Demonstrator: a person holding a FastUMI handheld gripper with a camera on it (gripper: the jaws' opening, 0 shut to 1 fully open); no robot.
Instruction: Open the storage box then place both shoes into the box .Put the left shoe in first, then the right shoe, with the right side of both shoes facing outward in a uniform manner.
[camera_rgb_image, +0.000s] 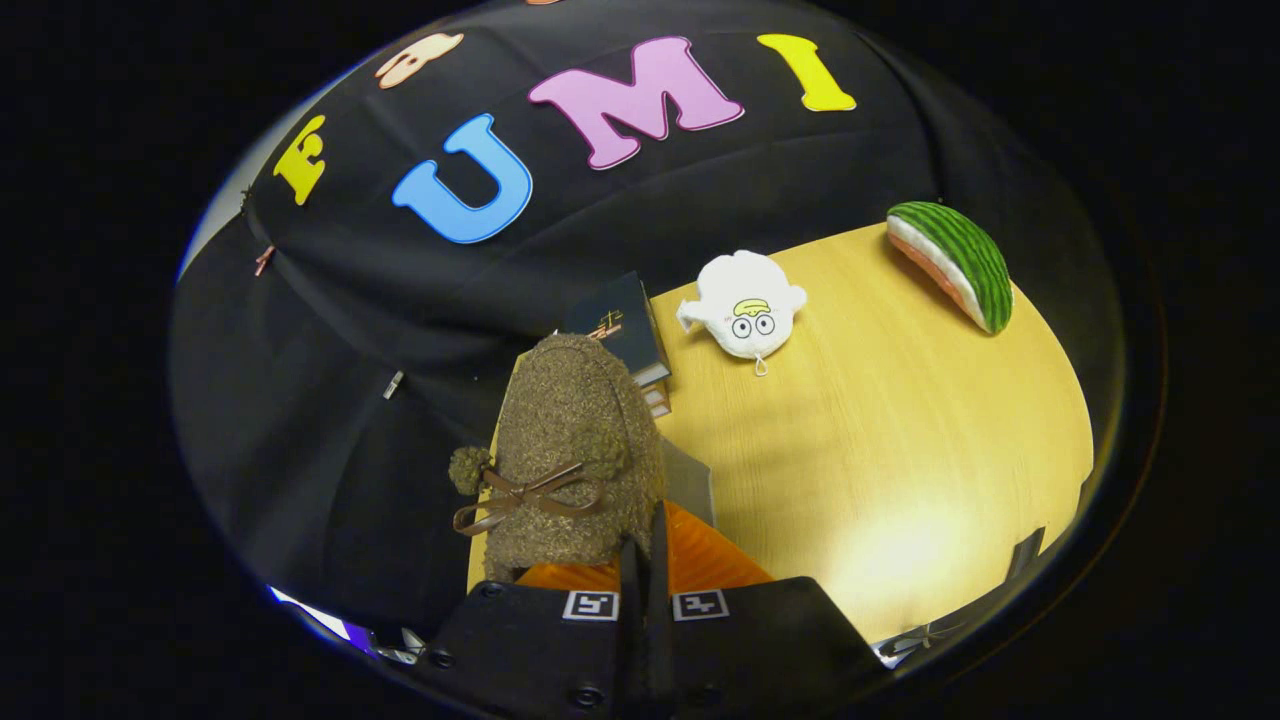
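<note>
A brown fuzzy shoe (575, 450) with a thin brown bow and pom-poms stands toe-up just ahead of my gripper (645, 555). The fingers are pressed close together on the shoe's lower right edge, so the gripper is shut on it. Under and behind the shoe lies the orange ribbed storage box (710, 565), with a grey panel (690, 480) of it rising beside the shoe. The shoe hides most of the box's inside.
The wooden table (880, 450) stretches beyond the fingers. A stack of dark books (625, 325) stands behind the shoe. A white plush toy (745, 305) lies past the books, and a watermelon-slice plush (955, 262) sits at the table's far edge.
</note>
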